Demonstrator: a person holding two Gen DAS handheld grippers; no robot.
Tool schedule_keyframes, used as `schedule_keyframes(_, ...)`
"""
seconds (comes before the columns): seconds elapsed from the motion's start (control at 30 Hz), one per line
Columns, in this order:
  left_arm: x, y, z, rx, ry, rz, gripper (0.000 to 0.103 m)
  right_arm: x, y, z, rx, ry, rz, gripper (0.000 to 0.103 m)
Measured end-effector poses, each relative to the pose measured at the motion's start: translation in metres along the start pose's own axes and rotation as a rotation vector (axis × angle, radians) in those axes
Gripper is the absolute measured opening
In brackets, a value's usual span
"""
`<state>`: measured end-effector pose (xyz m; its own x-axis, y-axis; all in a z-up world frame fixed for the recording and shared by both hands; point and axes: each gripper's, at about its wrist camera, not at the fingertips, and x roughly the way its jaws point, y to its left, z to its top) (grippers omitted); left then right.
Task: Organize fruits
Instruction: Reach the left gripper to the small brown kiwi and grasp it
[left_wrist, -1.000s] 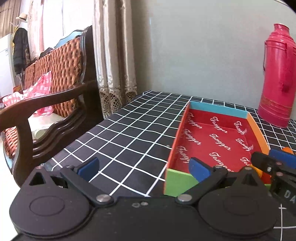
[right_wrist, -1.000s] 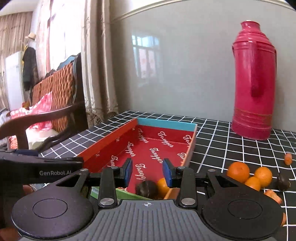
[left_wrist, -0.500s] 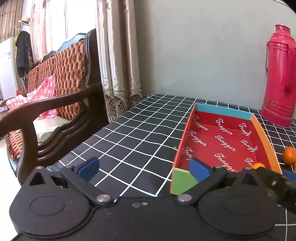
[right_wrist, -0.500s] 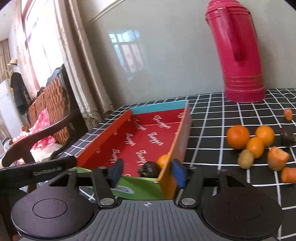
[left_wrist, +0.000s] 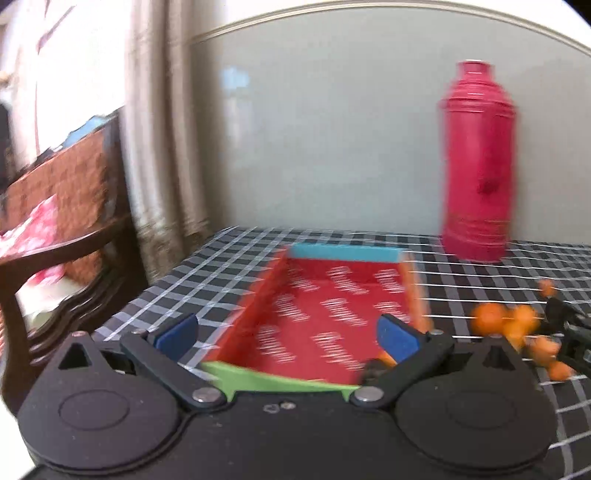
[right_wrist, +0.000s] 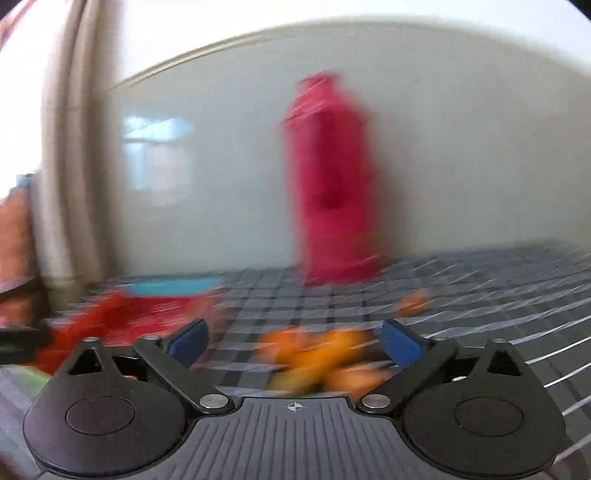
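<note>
A tall red thermos (left_wrist: 478, 166) stands upright near the back edge of the table (left_wrist: 229, 266), close to the grey wall (left_wrist: 332, 147). A black cloth with white checks covers the table. Off its left edge sits a dark wooden chair (left_wrist: 70, 236) with a woven back, something pink and white lying on it. Pale curtains (left_wrist: 162, 129) hang behind the back left corner.

Both grippers — left (left_wrist: 287, 334), right (right_wrist: 293, 341) — spread wide, empty.

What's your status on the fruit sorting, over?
Left hand-held gripper open, empty, over the red tray. Right hand-held gripper open, empty, facing the orange fruit pile on the table. Both views blurred; nothing seen blocking.
</note>
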<state>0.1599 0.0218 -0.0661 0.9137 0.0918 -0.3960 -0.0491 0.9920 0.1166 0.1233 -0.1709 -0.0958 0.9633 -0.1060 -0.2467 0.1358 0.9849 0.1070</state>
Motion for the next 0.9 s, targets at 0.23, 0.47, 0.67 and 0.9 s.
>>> schedule_keyframes(0.23,-0.016,-0.086,-0.013,0.168,-0.046,-0.151,0.097,-0.016,-0.058,-0.008,-0.071,-0.084,-0.345,0.103)
schedule_keyframes(0.47,-0.003,-0.133,-0.026,0.221,-0.003,-0.221,0.094,-0.025,-0.085,-0.016,-0.088,-0.104,-0.513,0.103)
schedule_keyframes(0.67,0.024,-0.151,-0.034,0.236,0.081,-0.227,0.076,-0.038,-0.093,-0.02,-0.09,-0.151,-0.56,0.103)
schedule_keyframes(0.9,0.037,-0.157,-0.033,0.215,0.112,-0.248,0.068,-0.039,-0.098,-0.017,-0.102,-0.162,-0.551,0.103)
